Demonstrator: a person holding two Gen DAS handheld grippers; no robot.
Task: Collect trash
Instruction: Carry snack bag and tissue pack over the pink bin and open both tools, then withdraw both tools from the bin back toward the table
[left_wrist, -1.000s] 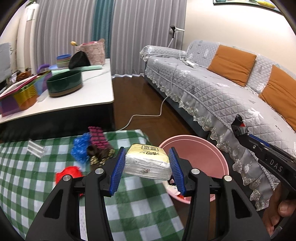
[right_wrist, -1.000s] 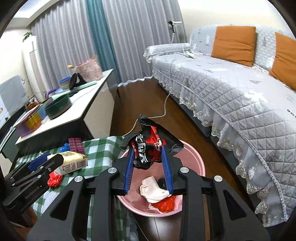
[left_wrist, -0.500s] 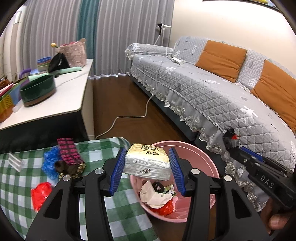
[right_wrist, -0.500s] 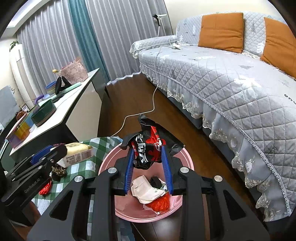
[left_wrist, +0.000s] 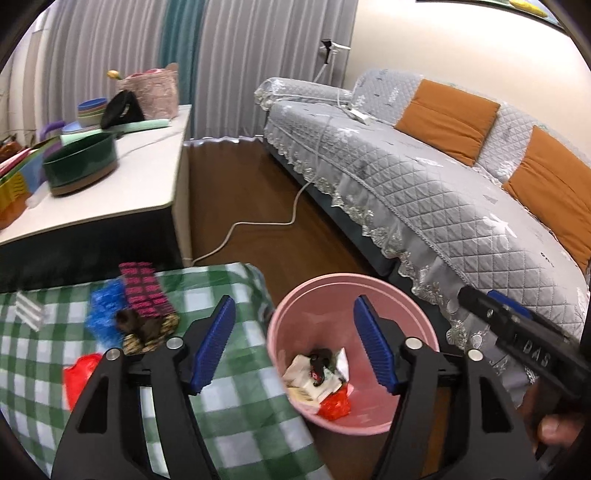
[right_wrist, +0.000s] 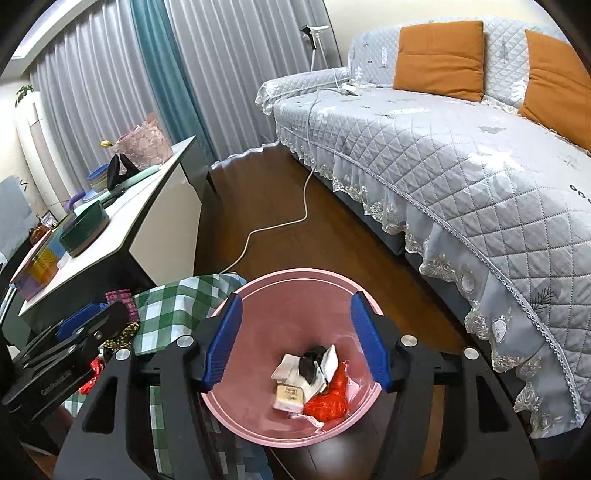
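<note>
Left gripper (left_wrist: 291, 343): seen from the left wrist with its blue pads spread wide apart and nothing between them, held over the near edge of the bin.
Right gripper (right_wrist: 295, 339): likewise spread wide and empty, held directly above the bin's mouth.
Pink bin (right_wrist: 229, 413): stood on the wooden floor just beside the checked table; trash is seen heaped at its bottom.
Bin contents: a yellow-and-white tissue packet (right_wrist: 288, 397), white crumpled paper (right_wrist: 286, 369), a dark wrapper (right_wrist: 310, 365) and a red plastic scrap (right_wrist: 328, 400) are lying together, touching one another.
Green checked tablecloth (left_wrist: 229, 406): trash is left on it, namely a red plastic piece (left_wrist: 79, 373), a blue crinkled wrapper (left_wrist: 101, 314), a pink-and-black patterned packet (left_wrist: 146, 295), a dark patterned wrapper (left_wrist: 147, 328) below it, and a clear plastic item (left_wrist: 29, 312) farther left.
Progress: judged partly done; several pieces are binned, about five are still to be collected from the table.
Writing: "DAS" can be read on the right gripper's body in the left wrist view; lettering on the left gripper's body in the right wrist view is too blurred to be read with confidence; print on the tissue packet is illegible.
White sideboard (left_wrist: 147, 177): a dark green bowl (left_wrist: 79, 168) and other household goods are stood on it, not judged trash.
Grey quilted sofa (left_wrist: 424, 192): set well apart, with orange cushions (left_wrist: 447, 114).
</note>
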